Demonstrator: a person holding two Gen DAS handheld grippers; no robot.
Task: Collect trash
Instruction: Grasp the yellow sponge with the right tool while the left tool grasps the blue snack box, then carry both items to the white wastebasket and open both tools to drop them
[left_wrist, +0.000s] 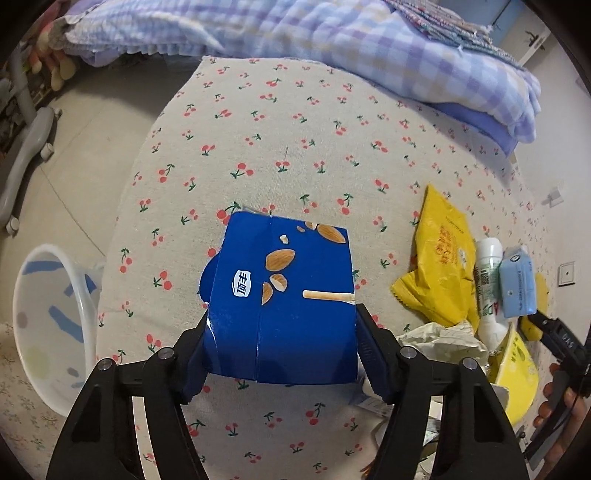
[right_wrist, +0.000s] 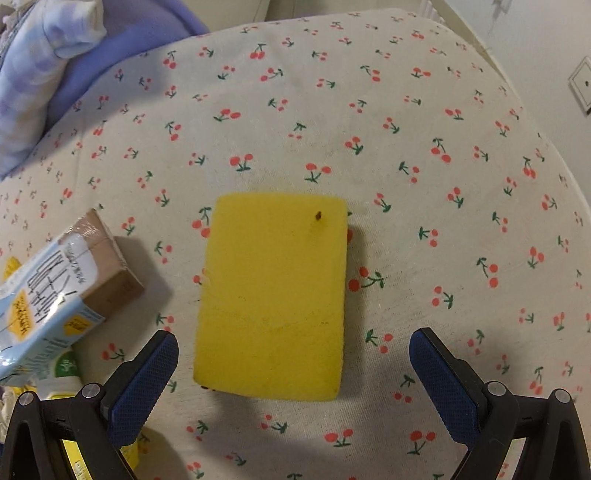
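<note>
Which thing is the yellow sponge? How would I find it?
Look at the cherry-print cloth on the table, just ahead of the open right gripper. The yellow sponge lies flat there, right of the blue-and-brown carton. It is a plain rectangle without printing, with one dark speck.

Cherry-print bedsheet (left_wrist: 295, 122); checked quilt (left_wrist: 406, 55) behind; pale floor (left_wrist: 103, 122); possibly chair base (left_wrist: 26, 155).

Both wrist views look steeply down, close, sharing the tablecloth (left_wrist: 295, 147)
</note>
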